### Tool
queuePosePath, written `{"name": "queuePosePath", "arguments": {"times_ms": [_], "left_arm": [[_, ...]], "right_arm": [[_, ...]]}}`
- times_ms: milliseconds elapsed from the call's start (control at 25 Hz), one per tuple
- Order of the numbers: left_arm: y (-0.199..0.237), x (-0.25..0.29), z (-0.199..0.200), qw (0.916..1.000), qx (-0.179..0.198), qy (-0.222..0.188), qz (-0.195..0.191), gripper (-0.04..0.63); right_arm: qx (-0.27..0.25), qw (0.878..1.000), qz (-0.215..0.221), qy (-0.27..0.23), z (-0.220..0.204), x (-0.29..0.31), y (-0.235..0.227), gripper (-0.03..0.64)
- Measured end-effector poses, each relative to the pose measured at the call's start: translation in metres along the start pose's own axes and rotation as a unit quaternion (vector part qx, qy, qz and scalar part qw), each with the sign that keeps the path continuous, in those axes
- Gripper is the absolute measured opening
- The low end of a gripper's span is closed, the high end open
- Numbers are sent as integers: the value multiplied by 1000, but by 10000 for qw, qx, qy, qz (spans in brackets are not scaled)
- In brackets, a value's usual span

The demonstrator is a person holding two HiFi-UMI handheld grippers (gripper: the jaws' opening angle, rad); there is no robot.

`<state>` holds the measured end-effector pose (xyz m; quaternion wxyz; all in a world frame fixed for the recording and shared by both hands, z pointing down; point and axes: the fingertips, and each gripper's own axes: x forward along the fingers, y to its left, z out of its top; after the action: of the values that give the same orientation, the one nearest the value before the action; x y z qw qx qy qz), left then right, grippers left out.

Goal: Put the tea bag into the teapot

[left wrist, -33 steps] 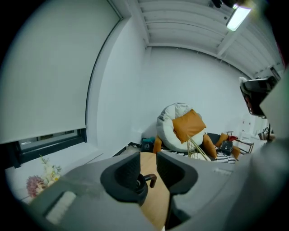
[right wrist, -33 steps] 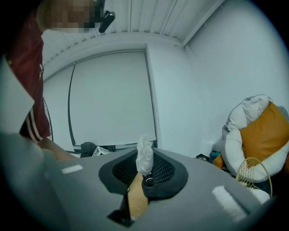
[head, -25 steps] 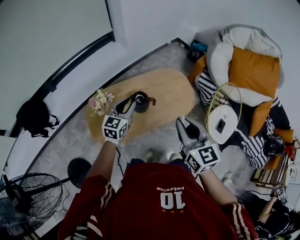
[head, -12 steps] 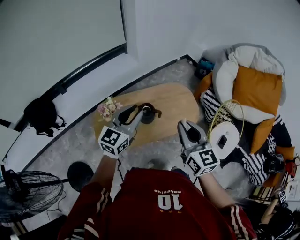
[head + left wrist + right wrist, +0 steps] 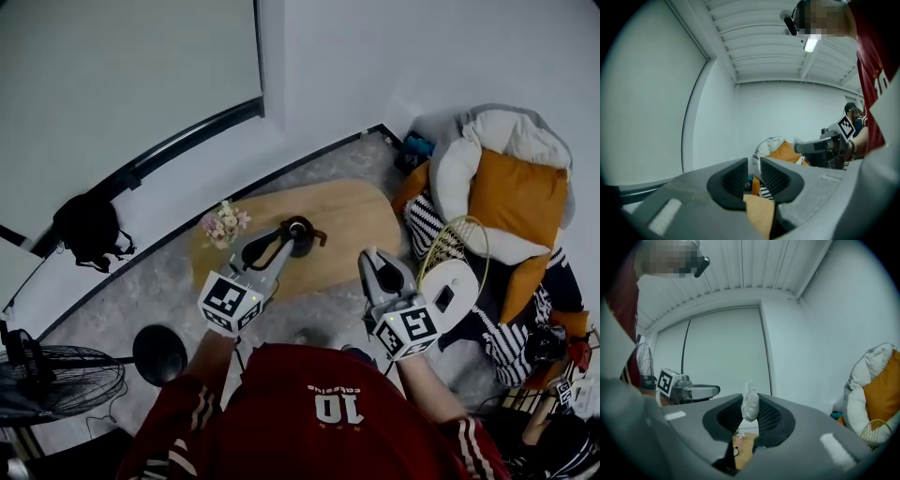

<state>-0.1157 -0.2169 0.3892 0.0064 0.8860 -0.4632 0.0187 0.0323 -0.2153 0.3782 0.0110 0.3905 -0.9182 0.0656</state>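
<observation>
A dark teapot [image 5: 300,234] stands on the oval wooden table [image 5: 347,220]. My left gripper [image 5: 273,247] hovers above the table just left of the teapot, apart from it. Its jaws have just been closing; in the left gripper view the left gripper [image 5: 753,174] still shows a narrow gap with nothing in it. My right gripper [image 5: 377,270] hangs over the table's near right edge. The right gripper view has the right gripper [image 5: 750,416] shut on a small white tea bag [image 5: 750,405] that sticks up between the pads.
A small flower bouquet [image 5: 224,224] sits at the table's left end. To the right are a beanbag chair with an orange cushion [image 5: 518,185] and a white round side table [image 5: 451,278]. A black stool [image 5: 159,352], a fan [image 5: 52,380] and a black bag [image 5: 87,229] are on the left.
My left gripper has lifted up and drawn back from the teapot. The right gripper rose slightly, still holding the tea bag. The head view pulled higher, so the table looks smaller.
</observation>
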Motion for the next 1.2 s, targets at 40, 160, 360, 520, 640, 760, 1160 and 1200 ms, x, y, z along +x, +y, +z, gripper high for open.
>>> {"name": "queuePosePath", "arguments": {"times_ms": [40, 160, 360, 520, 640, 760, 1160, 1200], "left_arm": [[-1, -1, 2, 10000, -20, -26, -6, 86], [-3, -2, 4, 10000, -37, -61, -30, 74], [-4, -4, 5, 10000, -53, 14, -71, 40], [-3, -5, 4, 10000, 2, 35, -64, 32], [-1, -6, 3, 10000, -7, 13, -55, 12], [1, -7, 2, 9999, -112, -5, -77, 2], [6, -11, -4, 9997, -234, 50, -58, 2], [6, -11, -5, 9996, -257, 59, -43, 2]], "right_arm": [[-2, 10000, 5, 3, 0, 0, 0, 52], [-14, 10000, 8, 6, 0, 2, 2, 52], [6, 10000, -16, 0, 0, 4, 1, 52], [11, 10000, 0, -5, -2, 5, 2, 52], [3, 10000, 17, 7, -5, 8, 3, 52], [12, 10000, 39, 37, -8, 9, 5, 52], [18, 9997, 190, 169, -14, 22, 7, 52], [20, 9996, 217, 191, -16, 24, 7, 52]]}}
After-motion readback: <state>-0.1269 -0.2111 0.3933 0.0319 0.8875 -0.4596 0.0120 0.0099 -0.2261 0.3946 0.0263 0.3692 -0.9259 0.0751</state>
